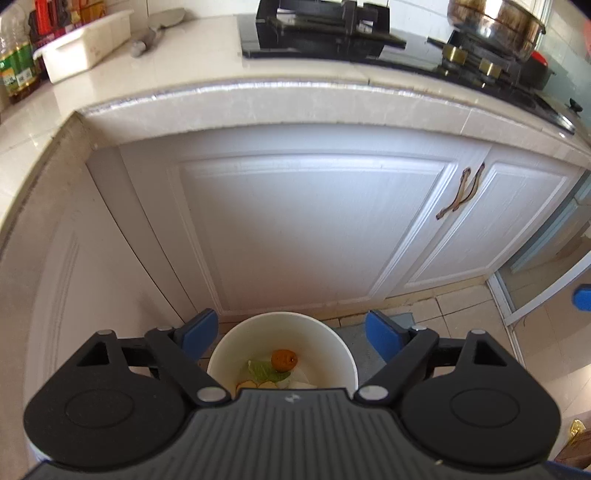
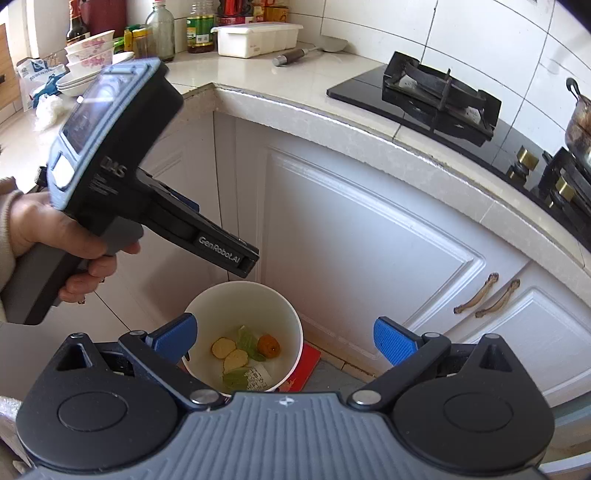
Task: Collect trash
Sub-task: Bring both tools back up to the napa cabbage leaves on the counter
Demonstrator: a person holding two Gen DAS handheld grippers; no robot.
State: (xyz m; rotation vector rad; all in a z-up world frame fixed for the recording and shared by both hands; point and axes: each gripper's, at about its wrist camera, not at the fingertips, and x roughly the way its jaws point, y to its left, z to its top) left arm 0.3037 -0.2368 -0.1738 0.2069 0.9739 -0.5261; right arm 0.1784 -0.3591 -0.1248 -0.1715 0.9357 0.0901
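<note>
One white bin (image 2: pixel 243 332) stands on the floor against the cabinet (image 2: pixel 369 258), holding one orange peel (image 2: pixel 268 345), two pale slices (image 2: pixel 223 347), green leaves and a printed scrap. Left gripper (image 1: pixel 291 334) and right gripper (image 2: pixel 286 341) both spread, empty, above it.

I'm in a home kitchen. A gas stove (image 2: pixel 439 99) sits on the counter (image 2: pixel 295 107). Bowls (image 2: pixel 90 55) and oil bottles (image 2: pixel 199 27) stand left of the stove.
</note>
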